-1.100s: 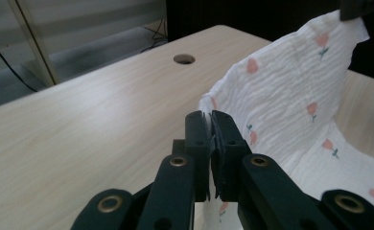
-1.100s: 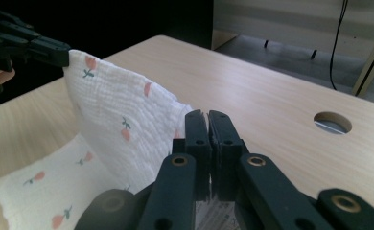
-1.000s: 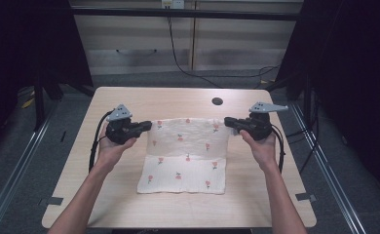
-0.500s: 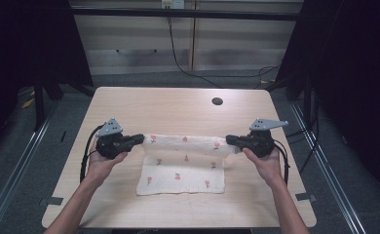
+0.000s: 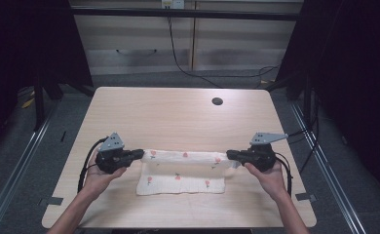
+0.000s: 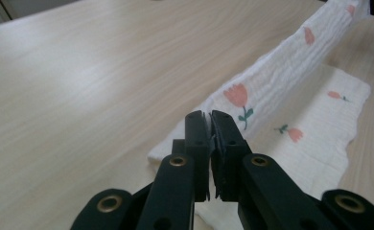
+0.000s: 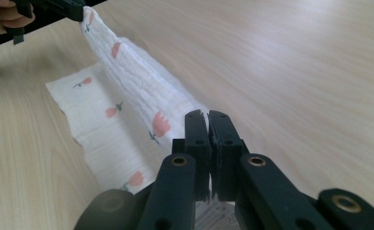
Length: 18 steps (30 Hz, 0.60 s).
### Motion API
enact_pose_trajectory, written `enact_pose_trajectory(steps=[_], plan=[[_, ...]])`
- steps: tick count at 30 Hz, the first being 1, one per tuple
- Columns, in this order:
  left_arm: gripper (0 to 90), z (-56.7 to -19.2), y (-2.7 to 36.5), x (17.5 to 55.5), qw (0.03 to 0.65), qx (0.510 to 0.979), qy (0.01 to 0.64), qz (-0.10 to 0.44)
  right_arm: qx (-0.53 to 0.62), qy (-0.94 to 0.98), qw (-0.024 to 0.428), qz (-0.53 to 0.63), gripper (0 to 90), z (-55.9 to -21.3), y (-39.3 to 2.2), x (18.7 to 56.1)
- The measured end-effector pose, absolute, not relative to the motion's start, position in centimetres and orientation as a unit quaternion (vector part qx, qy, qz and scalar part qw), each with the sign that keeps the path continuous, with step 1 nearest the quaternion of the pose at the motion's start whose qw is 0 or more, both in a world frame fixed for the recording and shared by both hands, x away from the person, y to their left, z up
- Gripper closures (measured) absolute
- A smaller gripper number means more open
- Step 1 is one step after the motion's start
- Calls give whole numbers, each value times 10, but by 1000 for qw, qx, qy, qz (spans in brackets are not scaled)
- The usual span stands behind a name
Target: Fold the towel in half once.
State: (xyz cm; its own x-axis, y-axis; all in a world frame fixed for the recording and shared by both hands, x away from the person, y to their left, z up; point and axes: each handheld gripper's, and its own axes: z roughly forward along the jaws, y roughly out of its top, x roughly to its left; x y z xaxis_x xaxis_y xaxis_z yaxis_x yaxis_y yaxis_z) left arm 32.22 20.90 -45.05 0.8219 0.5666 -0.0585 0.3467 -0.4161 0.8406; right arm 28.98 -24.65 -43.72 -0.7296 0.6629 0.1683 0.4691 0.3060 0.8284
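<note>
High view: white cloth [image 5: 180, 183] with pink tulip print lies at the table's [image 5: 178, 117] near centre, toward 6 o'clock from the dark grommet hole [image 5: 217, 101]. Its far edge is lifted and stretched taut between the left gripper [image 5: 138, 154] at 9 o'clock and the right gripper [image 5: 231, 155] at 3 o'clock, each held in a hand, each pinching a far corner. Judged: a fold in hand, far half carried toward the near hem; the even tension keeps the edge straight so the corners can land square. Left gripper view: jaws pressed together on a thin bit of fabric at the corner; the raised band runs off toward 1 o'clock, the flat layer lies beneath at 3 o'clock. Right gripper view: jaws likewise closed on the other corner, cloth trapped between the pads; the band climbs toward 11 o'clock to the other gripper [image 7: 72, 10], flat half spread at 9 o'clock. Near hem rests on the wood, not yet covered.
</note>
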Motion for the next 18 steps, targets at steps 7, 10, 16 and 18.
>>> enact_pose_trajectory(steps=[7,10,16,18], plan=[[864,-467,205,310,448,847,269,101,364,804,85,462,874,-459,-247,281],[863,-471,207,305,447,848,267,96,368,806,74,458,873,-467,-245,275],[857,-482,207,299,436,855,268,84,360,816,63,449,862,-473,-241,268],[853,-485,206,298,429,859,265,81,362,819,58,441,859,-477,-240,268]])
